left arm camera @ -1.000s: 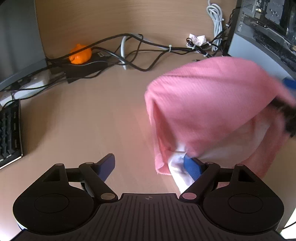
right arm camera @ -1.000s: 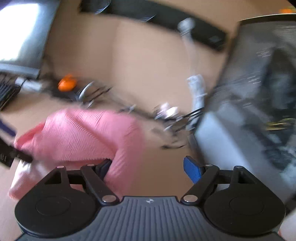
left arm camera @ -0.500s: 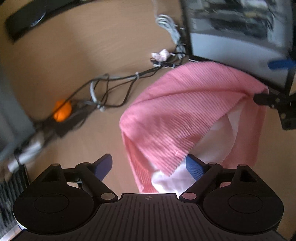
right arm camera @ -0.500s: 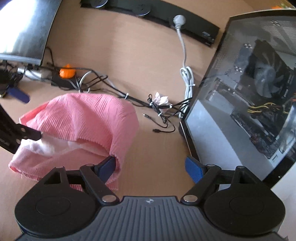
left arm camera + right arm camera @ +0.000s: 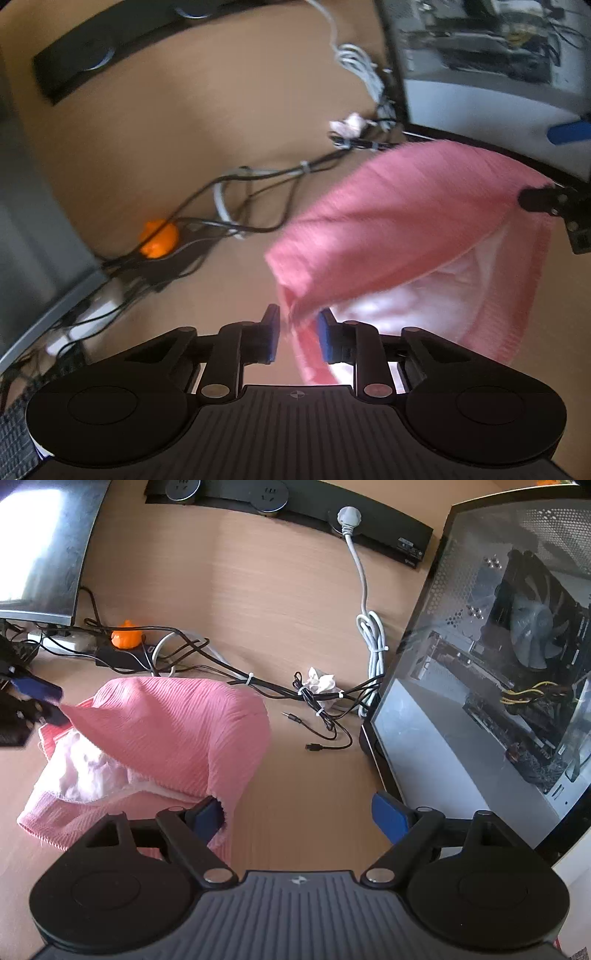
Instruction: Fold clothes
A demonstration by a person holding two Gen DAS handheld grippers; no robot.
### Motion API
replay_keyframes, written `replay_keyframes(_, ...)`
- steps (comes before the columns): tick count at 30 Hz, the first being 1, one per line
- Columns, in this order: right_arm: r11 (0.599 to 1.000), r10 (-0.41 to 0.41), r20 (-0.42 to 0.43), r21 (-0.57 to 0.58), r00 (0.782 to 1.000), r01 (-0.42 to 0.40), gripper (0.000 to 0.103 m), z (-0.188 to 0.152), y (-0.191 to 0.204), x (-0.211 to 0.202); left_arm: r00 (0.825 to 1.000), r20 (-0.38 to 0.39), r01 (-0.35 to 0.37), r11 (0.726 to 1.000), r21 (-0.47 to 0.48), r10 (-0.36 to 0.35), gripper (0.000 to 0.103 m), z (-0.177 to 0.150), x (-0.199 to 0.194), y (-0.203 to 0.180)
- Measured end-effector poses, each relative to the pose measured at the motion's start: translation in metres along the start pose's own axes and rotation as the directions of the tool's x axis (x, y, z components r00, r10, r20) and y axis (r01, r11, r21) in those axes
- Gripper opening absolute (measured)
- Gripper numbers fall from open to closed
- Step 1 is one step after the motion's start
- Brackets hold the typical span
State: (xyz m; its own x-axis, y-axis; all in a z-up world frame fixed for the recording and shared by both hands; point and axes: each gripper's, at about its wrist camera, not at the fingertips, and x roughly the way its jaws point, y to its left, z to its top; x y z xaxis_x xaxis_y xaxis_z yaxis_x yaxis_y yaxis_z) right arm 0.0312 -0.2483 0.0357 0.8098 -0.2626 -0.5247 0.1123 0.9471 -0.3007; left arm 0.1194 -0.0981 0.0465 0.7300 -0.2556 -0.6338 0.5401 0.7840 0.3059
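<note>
A pink ribbed garment (image 5: 399, 229) with a white lining hangs between both grippers above the wooden desk. My left gripper (image 5: 295, 334) is nearly shut, pinching a pink edge of it. In the right wrist view the garment (image 5: 177, 734) drapes at the left, its corner resting against my left fingertip (image 5: 208, 816). My right gripper (image 5: 299, 818) stands wide open, with nothing between the fingers. The left gripper (image 5: 40, 701) shows at the far left of that view, holding the cloth's other end.
A glass-sided computer case (image 5: 491, 657) stands at the right. Tangled cables (image 5: 258, 686), a crumpled tissue (image 5: 321, 683), an orange toy (image 5: 126, 638) and a power strip (image 5: 295, 506) lie along the back. A monitor (image 5: 40, 546) is at the left.
My left gripper has closed from wide open onto the garment's pink edge. The garment has lifted and stretched between the grippers. The right gripper stays open.
</note>
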Motion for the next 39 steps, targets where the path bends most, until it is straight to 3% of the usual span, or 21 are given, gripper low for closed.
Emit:
replay_keyframes(8,1.000,0.009,0.008,0.025,1.000,-0.009,0.086,0.002,-0.002,-0.006,0.999,-0.038,-0.039,0.998,-0.047,0.037,0.023,-0.009,-0.008,0.022)
replay_keyframes(15,0.999,0.009,0.009,0.033,1.000,-0.009,0.086,0.001,-0.006,-0.010,0.995,-0.031,0.084,0.980,-0.178,-0.090,0.029,-0.007,-0.015,0.039)
replay_keyframes(21,0.993,0.072,0.059,0.091,0.996,-0.077,0.090,0.008,-0.021,-0.032,0.975,-0.007,0.211,0.930,-0.300,-0.223,0.048,-0.001,-0.011,0.044)
replay_keyframes(27,0.980,0.102,0.161,0.153,0.982,-0.126,0.098,0.028,-0.033,-0.046,0.970,-0.024,0.216,0.901,-0.377,-0.243,0.063,0.005,0.005,0.046)
replay_keyframes(29,0.978,0.103,0.149,0.168,0.983,-0.128,0.098,0.031,-0.032,-0.035,0.967,-0.037,0.218,0.896,-0.387,-0.252,0.069,0.007,0.013,0.045)
replay_keyframes(33,0.977,0.102,0.082,0.178,0.991,-0.116,0.098,0.030,-0.025,0.000,0.955,-0.058,0.247,0.888,-0.388,-0.291,0.068,0.009,0.024,0.037)
replay_keyframes(39,0.994,0.080,-0.035,0.073,0.996,-0.077,0.098,0.014,-0.009,0.040,0.939,-0.060,0.288,0.869,-0.403,-0.339,0.069,0.000,0.022,0.034)
